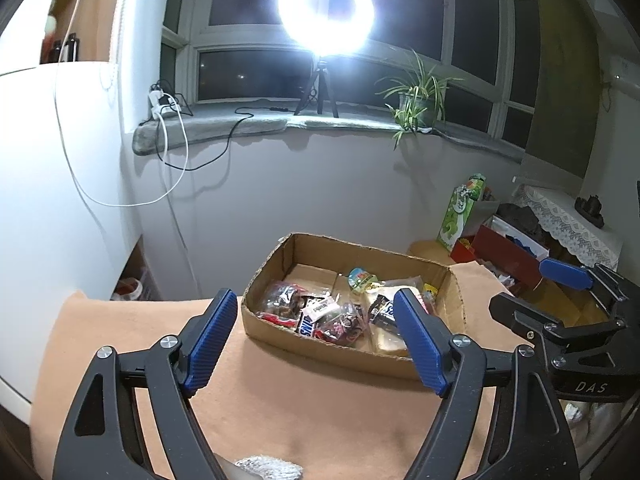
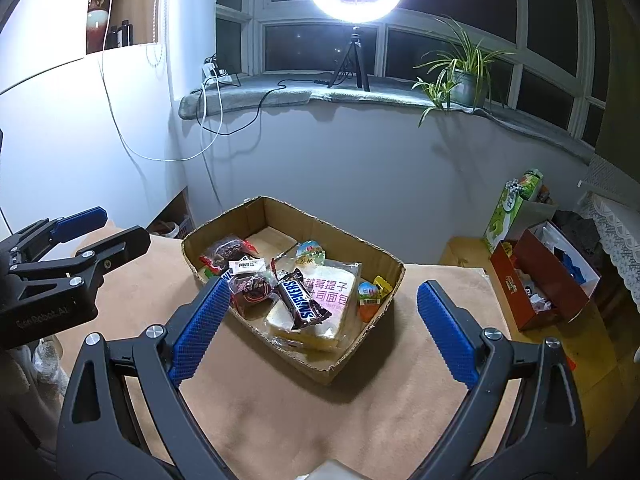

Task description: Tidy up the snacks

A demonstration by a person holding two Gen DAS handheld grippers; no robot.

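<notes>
Snacks point(image 1: 328, 312) lie heaped in a shallow cardboard box point(image 1: 454, 292) on a tan cloth point(image 1: 280, 392), seen from the left wrist: a Snickers bar point(image 1: 310, 324), dark wrapped sweets and a bread pack. Left gripper point(image 1: 314, 342) hangs over the cloth just short of the box, jaws apart, nothing between the blue pads. Right gripper point(image 1: 532, 288) shows at the right edge, also spread and empty. Ring light point(image 1: 326, 4) and plant point(image 1: 416, 100) stand on the sill behind. From the right wrist: box point(image 2: 392, 264) sits ahead, with a Snickers bar point(image 2: 304, 300) across the bread pack point(image 2: 332, 304) and two jelly cups point(image 2: 368, 294) nearby. Right gripper point(image 2: 324, 320) gapes wide before the box, holding nothing. Left gripper point(image 2: 104, 228) sits at the left, parted, empty. Red carton point(image 2: 540, 280) stands off the cloth to the right.
</notes>
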